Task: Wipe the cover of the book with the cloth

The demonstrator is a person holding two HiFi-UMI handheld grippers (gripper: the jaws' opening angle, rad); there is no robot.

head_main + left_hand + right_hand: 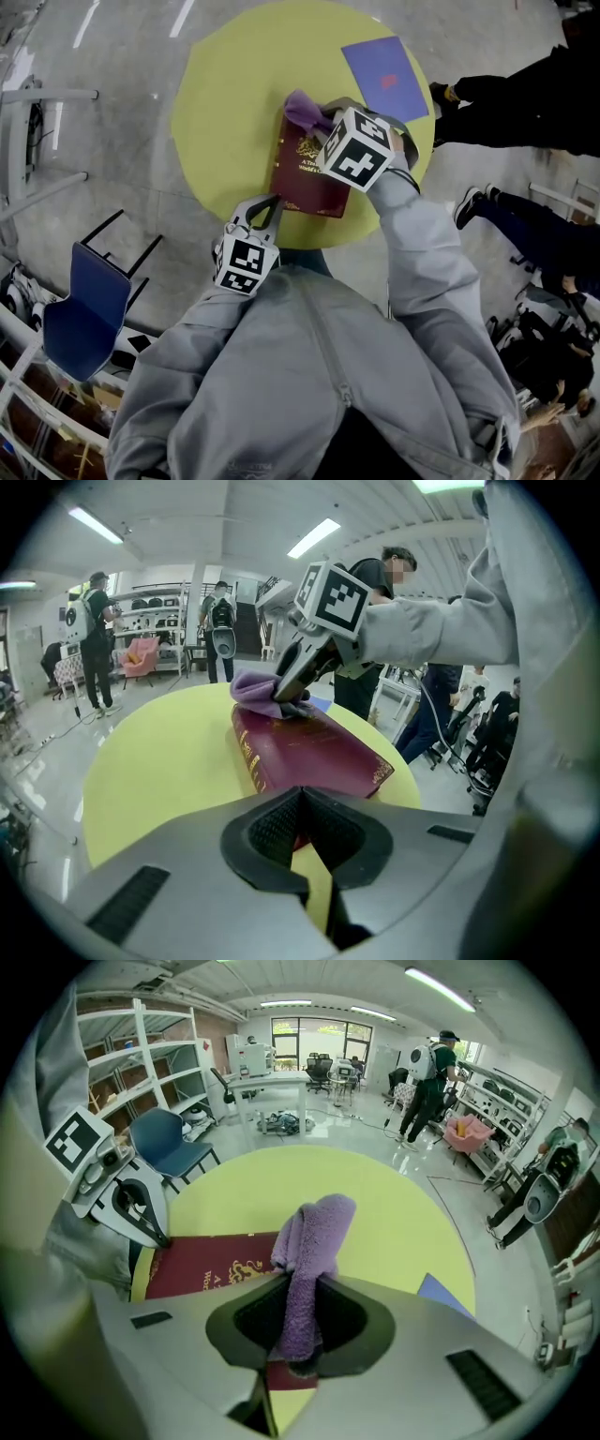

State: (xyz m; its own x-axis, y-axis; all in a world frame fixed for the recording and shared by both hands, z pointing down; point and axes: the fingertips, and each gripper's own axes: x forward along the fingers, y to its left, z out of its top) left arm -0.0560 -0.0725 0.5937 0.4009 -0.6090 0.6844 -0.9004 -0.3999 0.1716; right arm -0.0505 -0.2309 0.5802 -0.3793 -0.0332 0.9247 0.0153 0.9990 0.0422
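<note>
Cloth (314,1232): soft, limp purple terry, light. One bunched end is pinched in the right gripper (298,1326), and the loose fold lies on the far end of the book (309,178). Book: stiff maroon hardcover, probably hefty, flat on the yellow table (216,112); may slide unless pinned. Left gripper (305,836) jaws pressed together, empty, at the book's near left corner. Blue sheet (386,67) far right, well apart, not in the way.

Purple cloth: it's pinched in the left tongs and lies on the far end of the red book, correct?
Not quite. The purple cloth is pinched in the right tongs, not the left tongs. The right gripper view shows it clamped between that gripper's jaws. The rest holds: it lies on the far end of the red book.
</note>
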